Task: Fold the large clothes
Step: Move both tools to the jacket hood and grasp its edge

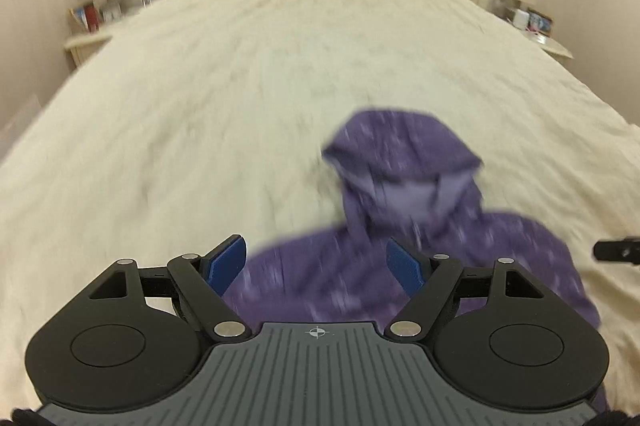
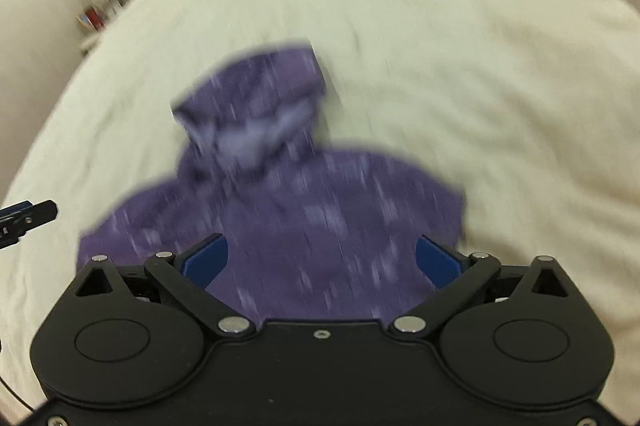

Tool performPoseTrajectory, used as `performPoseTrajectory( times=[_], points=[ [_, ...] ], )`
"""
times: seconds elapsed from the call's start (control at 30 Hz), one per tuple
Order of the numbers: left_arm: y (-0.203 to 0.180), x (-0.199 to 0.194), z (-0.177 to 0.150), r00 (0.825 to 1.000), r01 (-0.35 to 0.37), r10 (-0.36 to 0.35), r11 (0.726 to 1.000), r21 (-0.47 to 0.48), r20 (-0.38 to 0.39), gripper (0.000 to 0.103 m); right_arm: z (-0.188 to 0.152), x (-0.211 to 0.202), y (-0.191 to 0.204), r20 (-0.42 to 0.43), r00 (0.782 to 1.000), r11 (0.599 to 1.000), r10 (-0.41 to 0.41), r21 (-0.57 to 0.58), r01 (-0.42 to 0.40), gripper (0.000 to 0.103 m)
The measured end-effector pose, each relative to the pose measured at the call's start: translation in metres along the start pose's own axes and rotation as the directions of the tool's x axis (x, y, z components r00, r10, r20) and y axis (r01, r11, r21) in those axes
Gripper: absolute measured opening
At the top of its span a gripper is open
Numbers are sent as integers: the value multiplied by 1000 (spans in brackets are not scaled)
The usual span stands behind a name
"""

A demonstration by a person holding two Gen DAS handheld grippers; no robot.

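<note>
Purple hoodie (image 2: 280, 210) lies beneath both wide-open, empty hand-held grippers (image 1: 316, 262) (image 2: 320, 258).

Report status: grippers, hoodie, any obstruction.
Left gripper open, empty. Right gripper open, empty. Purple hoodie on bed, hood unfolded. Nothing obstructing.

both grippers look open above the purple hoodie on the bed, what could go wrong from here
1. The hood is crumpled, with its pale lining showing; folding now would likely trap that bunching.
2. The hoodie lies near the bed's front edge, so tugging it that way may drag it off.
3. Left gripper and right gripper are open and close together; both views are blurred, so they could collide.
</note>
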State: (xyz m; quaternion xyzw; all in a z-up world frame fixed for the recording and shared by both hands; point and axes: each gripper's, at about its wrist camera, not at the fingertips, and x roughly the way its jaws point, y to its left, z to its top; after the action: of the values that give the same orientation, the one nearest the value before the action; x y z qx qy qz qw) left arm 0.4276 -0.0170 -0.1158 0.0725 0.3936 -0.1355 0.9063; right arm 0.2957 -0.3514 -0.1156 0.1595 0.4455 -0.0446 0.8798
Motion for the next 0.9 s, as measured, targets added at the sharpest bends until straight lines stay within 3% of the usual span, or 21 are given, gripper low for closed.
performPoseTrajectory(
  times=[0.13,0.2,0.3,0.33,0.37,0.4,0.5,0.73,0.87,0.9],
  points=[
    [-3,25,34,998,37,-37,999,14,41,76,39,-1,15,183,983,998,15,-55,-5,102],
    [-6,47,43,999,35,-36,999,31,40,76,55,12,20,200,980,996,8,-90,10,102],
    [-8,89,49,996,90,-91,994,60,12,75,80,55,19,111,991,989,67,-139,-52,97],
    [-8,108,49,993,121,-121,991,60,-17,75,86,72,16,78,993,988,85,-137,-73,91],
    [-9,122,47,990,135,-133,989,55,-39,75,91,90,13,45,994,987,100,-130,-94,76],
    [-10,141,46,989,135,-131,990,46,-67,74,95,105,10,13,994,987,108,-123,-106,68],
    [-11,177,42,986,124,-118,991,49,-115,73,100,149,5,-52,995,988,90,-119,-96,65],
    [-18,234,48,988,80,-54,980,184,-144,70,105,219,-4,-108,994,981,6,-191,-26,65],
    [-16,245,52,990,86,-62,978,188,-129,70,111,227,-7,-44,999,983,18,-180,-25,65],
    [-17,246,54,990,90,-68,979,182,-121,70,114,227,-6,-26,999,984,25,-176,-29,54]
  ],
)
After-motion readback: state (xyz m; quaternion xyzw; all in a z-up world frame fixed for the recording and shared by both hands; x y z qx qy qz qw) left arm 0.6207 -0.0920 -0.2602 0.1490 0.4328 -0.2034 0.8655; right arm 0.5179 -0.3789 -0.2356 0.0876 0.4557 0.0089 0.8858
